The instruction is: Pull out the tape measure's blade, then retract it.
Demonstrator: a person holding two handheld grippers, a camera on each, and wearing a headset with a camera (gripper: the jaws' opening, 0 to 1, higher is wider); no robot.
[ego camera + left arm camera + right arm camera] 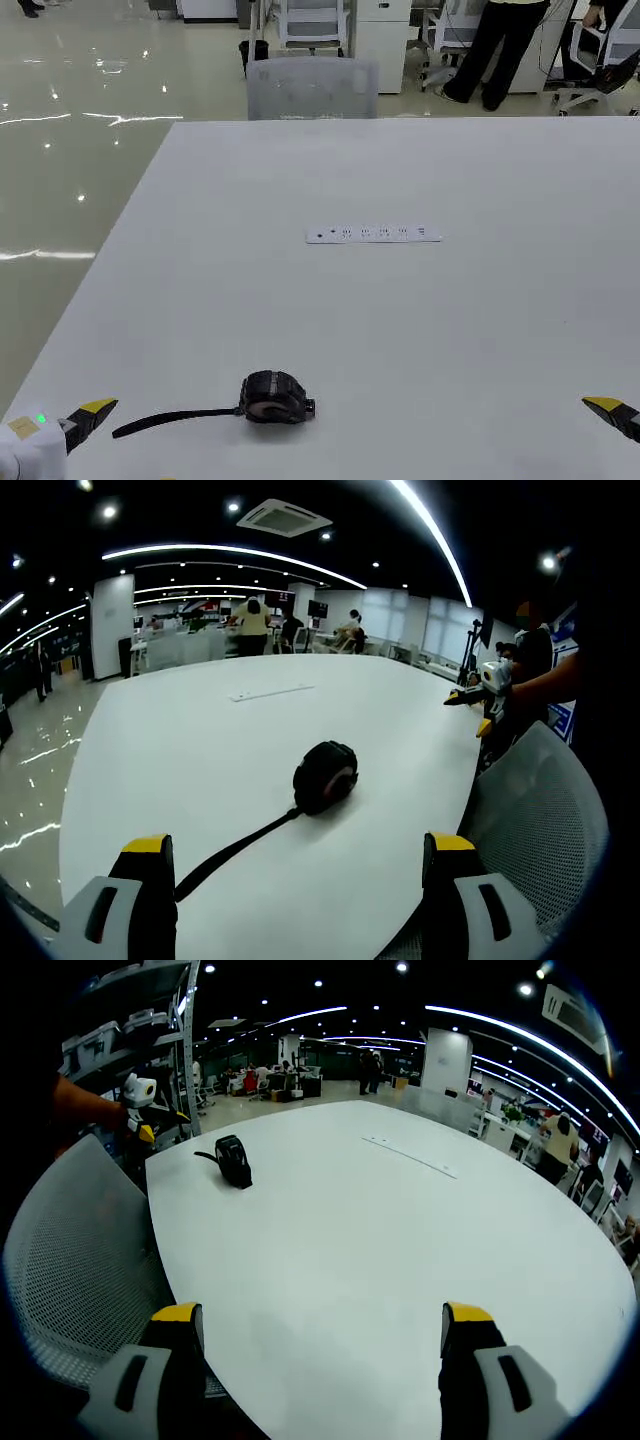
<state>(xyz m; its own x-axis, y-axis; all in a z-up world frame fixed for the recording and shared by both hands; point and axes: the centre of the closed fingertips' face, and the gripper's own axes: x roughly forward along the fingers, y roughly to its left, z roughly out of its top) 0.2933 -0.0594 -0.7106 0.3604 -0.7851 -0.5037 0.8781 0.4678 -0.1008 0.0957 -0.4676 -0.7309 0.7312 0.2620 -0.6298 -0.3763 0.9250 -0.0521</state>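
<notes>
Left gripper (300, 852), jaws wide and empty, has the tape measure (325, 776) near at twelve o'clock, strap (235, 852) toward it; right gripper (320, 1320), likewise open, lies farther.

No legible text anywhere.

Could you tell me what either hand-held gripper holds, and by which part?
Nothing is held: the left hand-held gripper and right hand-held gripper are open, and the tape measure lies free on the table.
</notes>
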